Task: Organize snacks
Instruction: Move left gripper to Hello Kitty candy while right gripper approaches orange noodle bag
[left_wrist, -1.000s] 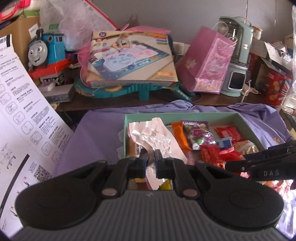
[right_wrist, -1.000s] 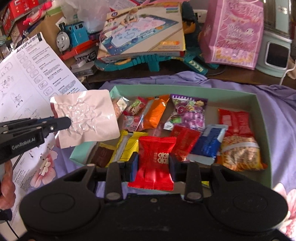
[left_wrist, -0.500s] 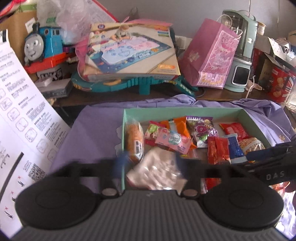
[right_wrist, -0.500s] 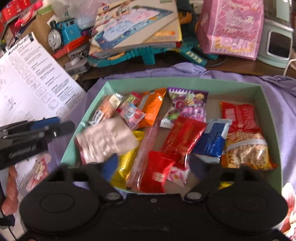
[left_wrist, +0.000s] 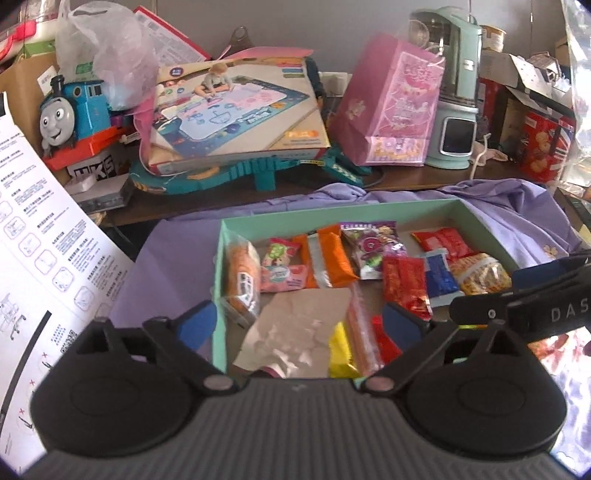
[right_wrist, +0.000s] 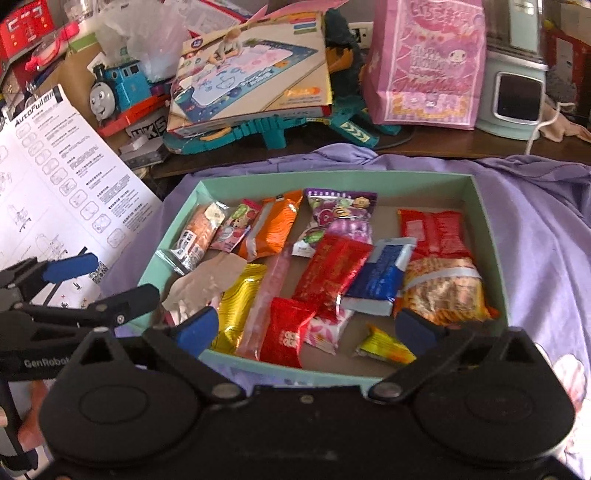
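Observation:
A mint-green box (right_wrist: 491, 236) sits on a purple cloth and holds several snack packets. A silver foil packet (left_wrist: 295, 332) lies in its near left corner; it also shows in the right wrist view (right_wrist: 207, 280). A small red packet (right_wrist: 286, 332) lies near the front edge. My left gripper (left_wrist: 299, 325) is open and empty, just above the near left corner. My right gripper (right_wrist: 306, 328) is open and empty over the box's front edge. The left gripper's fingers (right_wrist: 122, 299) show at the left of the right wrist view.
A white instruction sheet (left_wrist: 40, 236) lies left of the box. Behind stand a blue toy train (left_wrist: 74, 110), a play-mat box (left_wrist: 236, 110) on a teal track, a pink gift bag (left_wrist: 391, 110) and a mint blender (left_wrist: 454, 110).
Both grippers opened. The left one let the silver foil packet fall into the box's near left corner; the right one let go of the small red packet, which now lies near the front edge.

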